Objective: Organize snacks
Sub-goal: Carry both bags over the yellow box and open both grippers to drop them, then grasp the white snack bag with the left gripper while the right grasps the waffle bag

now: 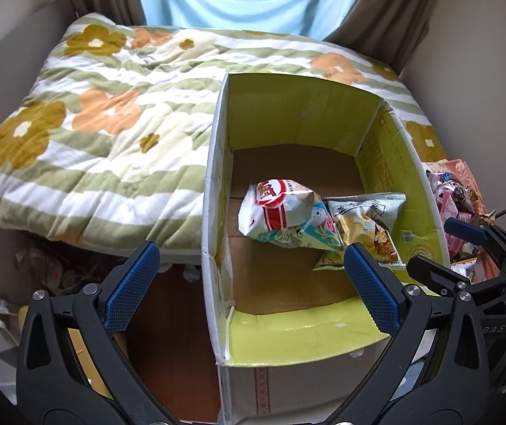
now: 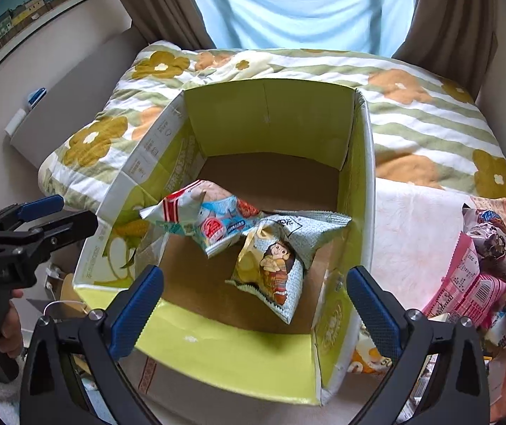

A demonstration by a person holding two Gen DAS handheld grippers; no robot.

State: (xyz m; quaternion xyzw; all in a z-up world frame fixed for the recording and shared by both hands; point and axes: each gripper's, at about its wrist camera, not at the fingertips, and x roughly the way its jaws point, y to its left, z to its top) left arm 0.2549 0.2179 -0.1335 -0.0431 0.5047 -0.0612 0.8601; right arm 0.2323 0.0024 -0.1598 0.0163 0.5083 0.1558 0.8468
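Right view only: poster (image 2: 33, 3) (townscape, perhaps).

soft daylight through curtain (image 2: 288, 3); sharp centre, fisheye-warped dark edges.

The cardboard box (image 1: 217, 184) serves as the landmark. To its right in the left wrist view, the pile of snack packets (image 1: 455, 205) is cut off by the box's right wall and by the right gripper (image 1: 440, 244), so the number of packets cannot be told. In the right wrist view the same pile runs off the picture's right edge. Inside the box, the red-and-white packet (image 2: 200, 219) overlaps the grey-green packet (image 2: 281, 248), hiding part of it; the print on both is too small to read. Left of the box, clutter (image 1: 51, 272) under the quilt (image 1: 104, 113) lies in shadow, unidentifiable. The framed picture (image 2: 33, 7) is cropped by the fisheye rim.
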